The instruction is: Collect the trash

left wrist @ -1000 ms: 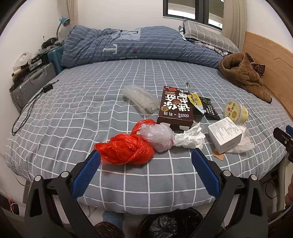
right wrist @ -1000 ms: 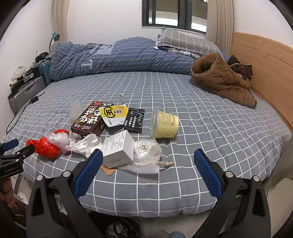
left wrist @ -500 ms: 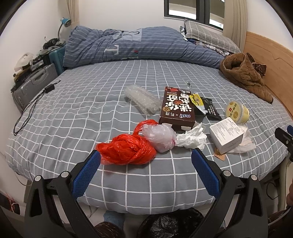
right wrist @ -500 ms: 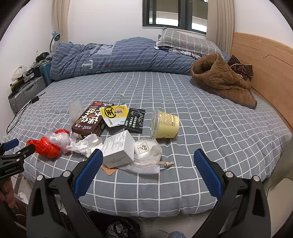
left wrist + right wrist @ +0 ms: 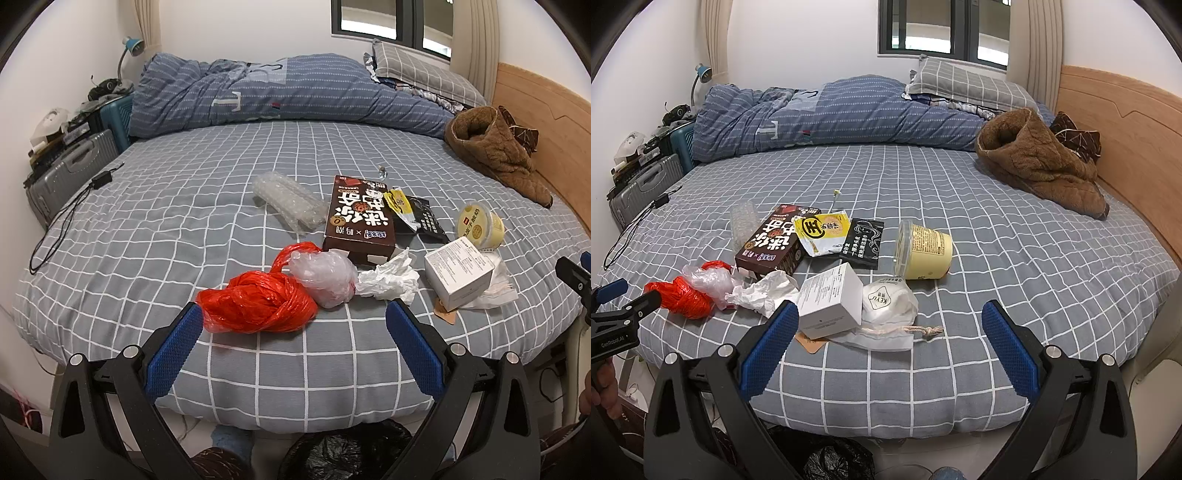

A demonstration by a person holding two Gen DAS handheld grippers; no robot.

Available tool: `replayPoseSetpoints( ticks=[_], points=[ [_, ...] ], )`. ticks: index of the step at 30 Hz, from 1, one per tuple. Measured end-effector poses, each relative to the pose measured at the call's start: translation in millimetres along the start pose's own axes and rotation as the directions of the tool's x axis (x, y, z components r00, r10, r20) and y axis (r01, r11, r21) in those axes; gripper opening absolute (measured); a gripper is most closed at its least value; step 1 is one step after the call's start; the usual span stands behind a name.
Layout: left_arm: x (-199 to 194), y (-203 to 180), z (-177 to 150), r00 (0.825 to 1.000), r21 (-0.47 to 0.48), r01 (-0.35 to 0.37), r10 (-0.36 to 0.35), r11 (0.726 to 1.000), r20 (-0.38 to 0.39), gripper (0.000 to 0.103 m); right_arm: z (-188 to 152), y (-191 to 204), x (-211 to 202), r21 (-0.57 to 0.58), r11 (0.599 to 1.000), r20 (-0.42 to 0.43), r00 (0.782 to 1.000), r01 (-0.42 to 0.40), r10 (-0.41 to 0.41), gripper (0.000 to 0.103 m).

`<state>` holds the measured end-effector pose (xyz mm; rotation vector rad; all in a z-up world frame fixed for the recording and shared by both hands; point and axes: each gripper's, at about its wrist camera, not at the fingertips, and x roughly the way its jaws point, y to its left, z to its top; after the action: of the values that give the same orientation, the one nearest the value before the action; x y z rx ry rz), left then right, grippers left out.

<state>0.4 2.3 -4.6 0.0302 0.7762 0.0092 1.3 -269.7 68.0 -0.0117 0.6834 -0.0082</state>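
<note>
**Lining up the first pick from the foot of the bed**

I have both grippers hovering off the near edge of the bed (image 5: 147,229), and nothing is in hand yet. The left gripper (image 5: 294,325) has its jaws spread wide and empty; the red plastic bag (image 5: 256,306) lies just ahead of them, nearer the left finger, with its near edge almost at that fingertip but not touching as far as I can tell. Just beyond and to the right of it sits the clear plastic bag (image 5: 325,278), touching the red one, then the crumpled tissue (image 5: 388,280) ahead of the right finger.

The right gripper (image 5: 885,321) is likewise wide open and holds nothing. The white box (image 5: 831,301) sits right by its left fingertip, and the face mask (image 5: 888,301) lies ahead between the jaws, touching the box. The yellow cup (image 5: 923,251) lies on its side further out.

My judgement is that the step in hand is the approach to the first grab. To do it well I would centre the red bag between the left jaws before closing, since it sits off to the left side now, and come in low enough to gather the bunched plastic without pinching the sheet. The black-lined bin (image 5: 343,454) shows below the jaws, under the mattress edge, so the carry should be short. Soft bags may slip, so I would close fully.
</note>
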Motion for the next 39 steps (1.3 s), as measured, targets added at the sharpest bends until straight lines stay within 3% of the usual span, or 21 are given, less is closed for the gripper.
replayPoseSetpoints(
  ticks=[39],
  points=[
    [-2.8, 0.0, 1.5, 1.000, 0.008, -0.003, 0.003, 1.000, 0.002, 0.097, 1.4, 1.3, -2.4, 0.001, 1.000, -0.001, 1.000, 0.005, -0.005, 0.096]
  ],
)
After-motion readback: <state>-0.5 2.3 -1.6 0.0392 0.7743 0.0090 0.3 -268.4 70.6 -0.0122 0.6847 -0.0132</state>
